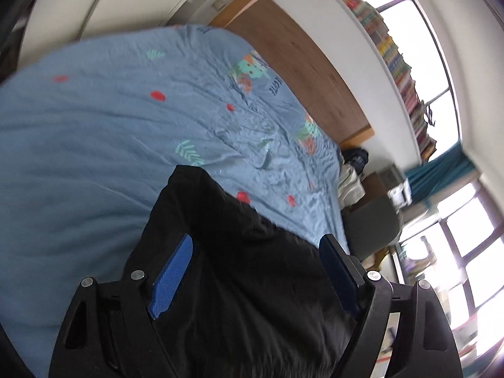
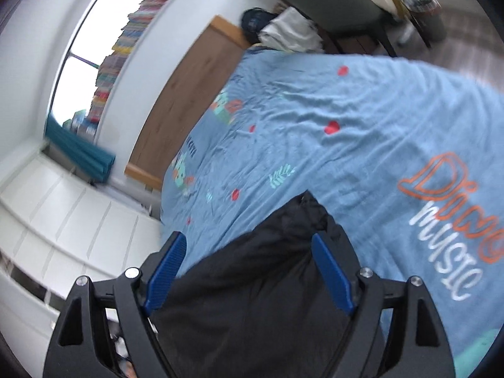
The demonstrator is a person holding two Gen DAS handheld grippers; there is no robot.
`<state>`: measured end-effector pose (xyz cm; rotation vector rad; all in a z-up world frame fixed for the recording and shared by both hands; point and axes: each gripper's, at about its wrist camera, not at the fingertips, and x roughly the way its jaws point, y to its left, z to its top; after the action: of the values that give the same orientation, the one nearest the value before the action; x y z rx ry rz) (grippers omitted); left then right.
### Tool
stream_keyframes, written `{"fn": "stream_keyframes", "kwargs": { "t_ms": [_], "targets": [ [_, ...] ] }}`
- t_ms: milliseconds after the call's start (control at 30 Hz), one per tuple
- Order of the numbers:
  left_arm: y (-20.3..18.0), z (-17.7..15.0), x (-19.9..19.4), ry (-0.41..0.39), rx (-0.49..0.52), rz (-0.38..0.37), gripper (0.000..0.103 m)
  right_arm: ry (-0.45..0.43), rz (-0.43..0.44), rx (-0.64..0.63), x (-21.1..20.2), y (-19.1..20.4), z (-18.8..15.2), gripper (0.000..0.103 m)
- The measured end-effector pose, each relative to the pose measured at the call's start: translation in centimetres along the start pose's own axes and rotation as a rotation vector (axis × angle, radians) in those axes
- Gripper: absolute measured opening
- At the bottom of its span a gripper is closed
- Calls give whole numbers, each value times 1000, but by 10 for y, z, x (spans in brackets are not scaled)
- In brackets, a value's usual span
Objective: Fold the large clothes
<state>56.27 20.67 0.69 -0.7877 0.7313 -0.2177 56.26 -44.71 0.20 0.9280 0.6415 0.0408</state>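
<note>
A black garment lies on the blue printed bedsheet. In the left wrist view my left gripper is open, its blue-padded fingers spread wide on either side of the black cloth, which passes between them. In the right wrist view the same black garment runs between the fingers of my right gripper, which is also open. I cannot tell whether the pads touch the cloth. The rest of the garment is hidden below both views.
A wooden headboard stands at the bed's far end. A shelf of books runs under the window. A chair with clothes stands beside the bed. White cabinets are at the left.
</note>
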Motion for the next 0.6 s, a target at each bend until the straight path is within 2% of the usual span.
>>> {"fn": "stream_keyframes", "kwargs": {
  "t_ms": [167,300,433,600],
  "targets": [
    [-36,-31,-31,2,121,52,81,18,-11,-156,-55,42,-30,82],
    [-68,-58,-32,24,267,125,81,42,-62,-327,-79,77,-63,82],
    [-83,-80,-9,74,321,132,81,105,-85,-471,-68,105,-99,82],
    [-88,-109,39,139,373,146,81,214,-100,-626,-13,125,-155,82]
  ]
}}
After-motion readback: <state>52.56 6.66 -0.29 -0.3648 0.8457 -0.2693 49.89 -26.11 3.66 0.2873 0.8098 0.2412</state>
